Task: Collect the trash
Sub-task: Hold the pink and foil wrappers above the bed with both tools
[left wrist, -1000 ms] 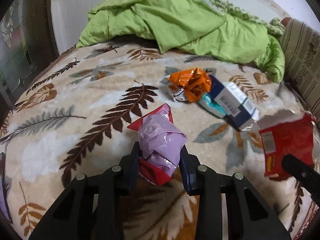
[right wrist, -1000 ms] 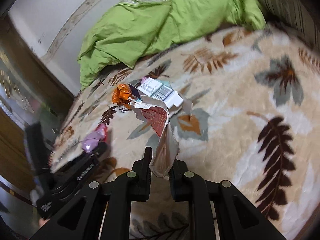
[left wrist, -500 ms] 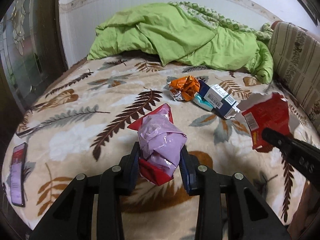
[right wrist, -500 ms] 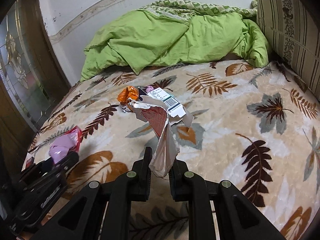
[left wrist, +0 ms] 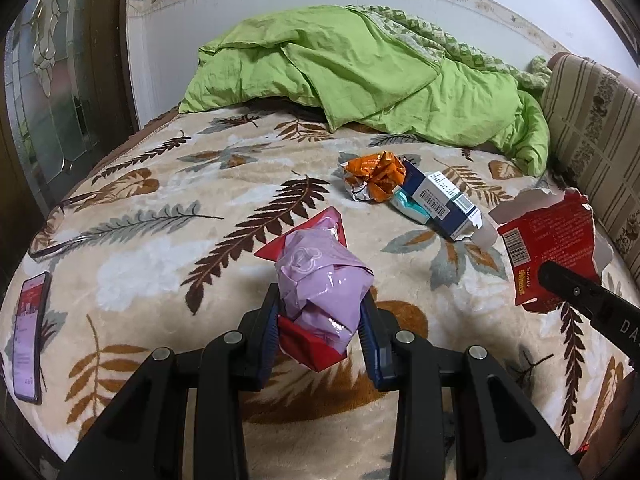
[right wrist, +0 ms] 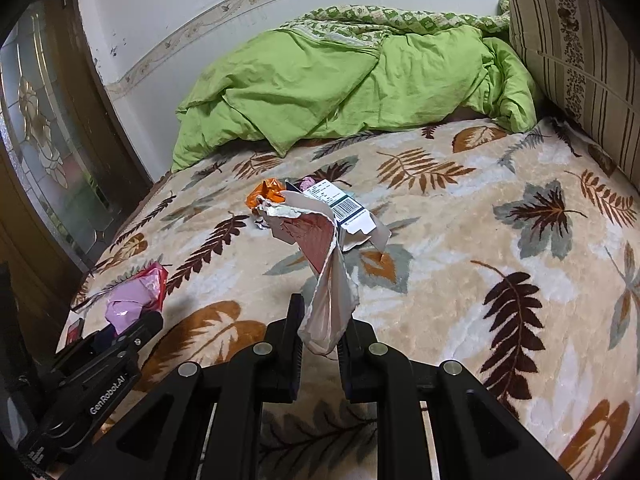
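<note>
Holding a crumpled lilac and red wrapper, the left gripper is raised above the front part of the bed, and its jaws are closed on the lower half of the bundle. The right gripper is raised to its right, and its jaws are narrow on the bottom end of a torn red packet, which stands up from them and shows its pale inner side in the right wrist view. In the left wrist view the same packet shows its red printed face with a barcode.

On the leaf-patterned blanket, 3 pieces of trash lie together: an orange foil wrapper, a blue and white carton touching it, and a small teal packet tucked at the carton's near side. A green quilt is bunched at the far end of the bed, and a phone lies near the left edge.

Compared with 1 second ago, both grippers have pulled back from the trash pile with the same grip on their pieces, and the phone has come into view.
</note>
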A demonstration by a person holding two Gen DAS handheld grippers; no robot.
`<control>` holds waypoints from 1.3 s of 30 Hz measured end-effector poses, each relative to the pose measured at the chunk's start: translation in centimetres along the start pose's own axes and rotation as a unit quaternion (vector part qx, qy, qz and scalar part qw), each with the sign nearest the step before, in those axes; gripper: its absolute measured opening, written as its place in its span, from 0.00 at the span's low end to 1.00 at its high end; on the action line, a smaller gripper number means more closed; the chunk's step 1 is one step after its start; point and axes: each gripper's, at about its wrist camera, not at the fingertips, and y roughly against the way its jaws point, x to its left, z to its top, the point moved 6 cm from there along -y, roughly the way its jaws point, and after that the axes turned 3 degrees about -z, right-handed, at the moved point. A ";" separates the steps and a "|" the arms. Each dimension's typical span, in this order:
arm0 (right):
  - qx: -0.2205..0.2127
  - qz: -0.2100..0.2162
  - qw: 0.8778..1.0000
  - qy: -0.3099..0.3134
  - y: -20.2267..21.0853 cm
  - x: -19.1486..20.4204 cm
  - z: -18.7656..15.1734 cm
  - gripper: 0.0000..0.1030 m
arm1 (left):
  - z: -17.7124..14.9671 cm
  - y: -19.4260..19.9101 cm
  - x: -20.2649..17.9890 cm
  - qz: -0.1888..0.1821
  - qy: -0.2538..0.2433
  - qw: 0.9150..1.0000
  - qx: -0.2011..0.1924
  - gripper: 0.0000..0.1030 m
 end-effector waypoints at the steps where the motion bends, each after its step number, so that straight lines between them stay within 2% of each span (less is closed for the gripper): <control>1: 0.002 0.001 1.000 -0.001 -0.1 0.0 0.0 0.15 | 0.0 0.0 0.0 0.000 0.001 1.000 0.000 0.33; 25: 0.009 0.016 1.000 0.000 -0.4 0.4 -0.1 0.15 | 0.0 -0.1 -0.5 -0.003 -0.003 1.000 -0.002 0.33; 33: 0.010 0.015 1.000 0.000 -0.4 0.4 -0.1 0.15 | 0.6 0.3 -0.2 -0.038 0.029 0.999 -0.013 0.33; 39: 0.007 0.017 1.000 0.001 -0.3 0.8 -0.1 0.15 | 0.4 -0.4 0.9 -0.049 0.061 0.997 0.003 0.33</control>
